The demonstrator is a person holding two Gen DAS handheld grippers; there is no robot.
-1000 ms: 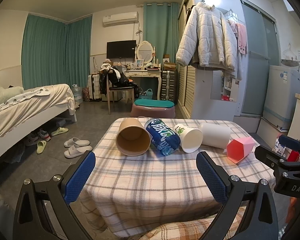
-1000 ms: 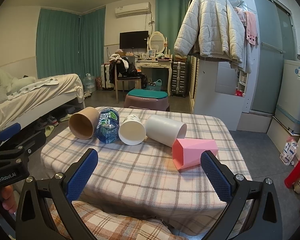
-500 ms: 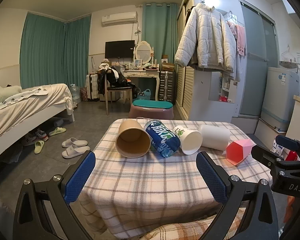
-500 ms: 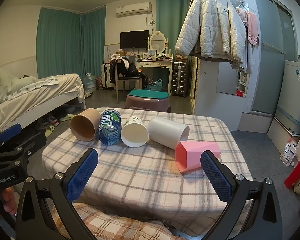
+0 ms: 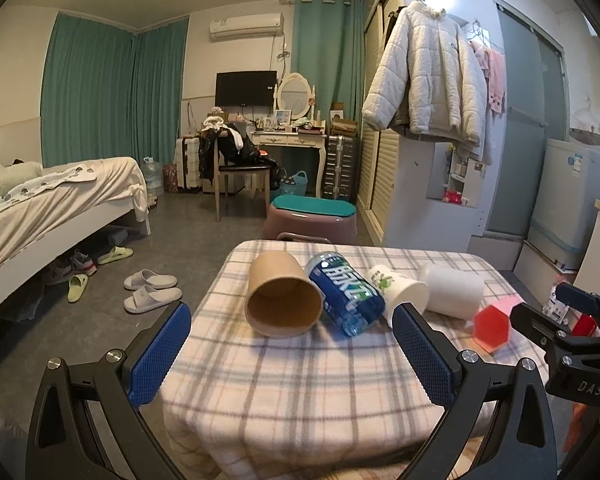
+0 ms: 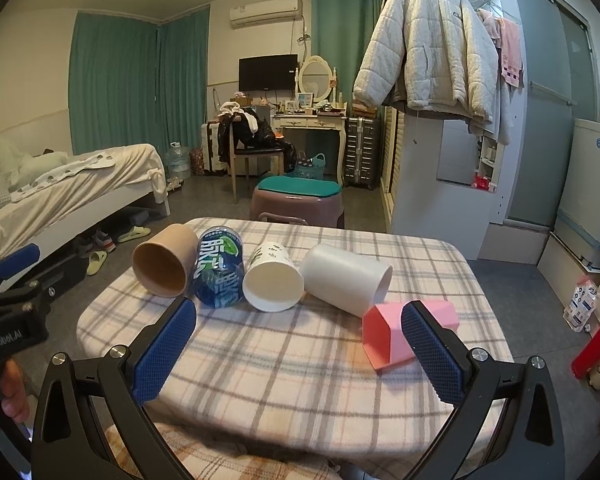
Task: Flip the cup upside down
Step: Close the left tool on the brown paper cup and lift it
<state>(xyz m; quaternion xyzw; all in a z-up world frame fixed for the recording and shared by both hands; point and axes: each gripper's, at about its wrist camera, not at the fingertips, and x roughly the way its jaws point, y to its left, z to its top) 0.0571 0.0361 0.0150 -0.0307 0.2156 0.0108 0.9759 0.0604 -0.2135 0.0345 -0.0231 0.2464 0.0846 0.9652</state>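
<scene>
Plaid-covered tabletop (image 6: 284, 364), bed (image 5: 52, 200) at left, slippers (image 5: 152, 286) on floor, white jacket (image 6: 428, 40) hanging, teal curtains (image 5: 88, 92), wall television (image 6: 268, 73)

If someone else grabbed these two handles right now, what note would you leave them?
Left hand-held gripper: open, empty, short of the cups.
Right hand-held gripper: open, empty, also short of them.
Five cups lie on their sides in a row on the checked tablecloth: brown paper cup, blue printed cup, white cup with green leaf print, plain white cylindrical cup, pink hexagonal cup.
Done: nothing; no cup stands upside down.
Left: grasp a cup and set it mouth down. The pink one is nearest the right gripper.
</scene>
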